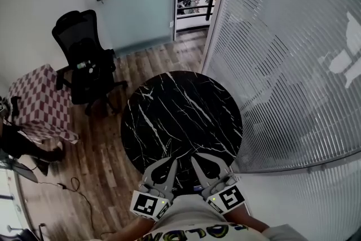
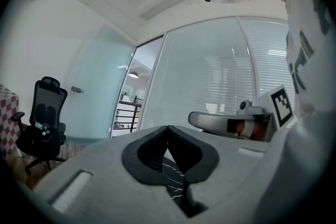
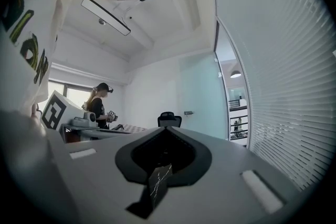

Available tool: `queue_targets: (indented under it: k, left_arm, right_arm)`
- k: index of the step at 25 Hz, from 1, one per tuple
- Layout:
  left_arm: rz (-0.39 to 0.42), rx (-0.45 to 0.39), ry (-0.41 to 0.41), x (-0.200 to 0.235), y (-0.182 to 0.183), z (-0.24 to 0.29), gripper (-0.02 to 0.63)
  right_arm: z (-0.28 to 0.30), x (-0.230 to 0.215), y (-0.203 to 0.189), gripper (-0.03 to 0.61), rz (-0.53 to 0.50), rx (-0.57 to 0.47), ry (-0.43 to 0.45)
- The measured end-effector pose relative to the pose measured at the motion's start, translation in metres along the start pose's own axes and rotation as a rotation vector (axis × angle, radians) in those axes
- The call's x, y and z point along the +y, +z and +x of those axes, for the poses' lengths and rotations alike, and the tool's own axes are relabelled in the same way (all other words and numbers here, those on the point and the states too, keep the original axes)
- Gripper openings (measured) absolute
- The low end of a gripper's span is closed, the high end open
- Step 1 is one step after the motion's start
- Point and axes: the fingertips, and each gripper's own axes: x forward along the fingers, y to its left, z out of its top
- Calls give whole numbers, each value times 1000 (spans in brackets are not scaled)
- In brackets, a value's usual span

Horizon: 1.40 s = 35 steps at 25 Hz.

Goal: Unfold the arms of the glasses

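No glasses show in any view. A round black marble table (image 1: 180, 115) stands in front of me with a bare top. My left gripper (image 1: 171, 162) and right gripper (image 1: 197, 158) hover side by side over the table's near edge, pointing across it. In the left gripper view the jaws of the left gripper (image 2: 168, 129) meet at their tips with nothing between them, and the right gripper's marker cube (image 2: 279, 105) shows beside it. In the right gripper view the right gripper (image 3: 164, 130) is likewise shut and empty.
A black office chair (image 1: 84, 59) stands on the wooden floor at the back left, next to a table with a checkered cloth (image 1: 39, 101). A glass wall with blinds (image 1: 287, 65) runs close along the table's right side. Another person (image 3: 98, 105) stands far off.
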Motion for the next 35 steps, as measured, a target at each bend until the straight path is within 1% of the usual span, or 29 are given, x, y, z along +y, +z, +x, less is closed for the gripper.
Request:
queue_targets:
  k: [7, 12, 23, 29, 32, 35]
  left_arm:
    - [10, -6, 24, -6, 9, 20, 3]
    - [-4, 8, 56, -3, 3, 28, 3]
    - [-61, 127, 99, 9, -48, 25, 3]
    - [-47, 175, 117, 26, -66, 23, 20]
    - [-63, 204, 131, 42, -82, 24, 25]
    - [-91, 240, 127, 55, -100, 26, 29]
  right_arm:
    - [-4, -19, 5, 2, -4, 9, 22]
    - [-4, -30, -1, 2, -3, 37, 27]
    - [-7, -29, -52, 2, 60, 155, 48]
    - [1, -27, -67, 2, 50, 170, 60]
    - [10, -27, -78, 2, 38, 170, 72]
    - [18, -33, -97, 2, 37, 201, 74]
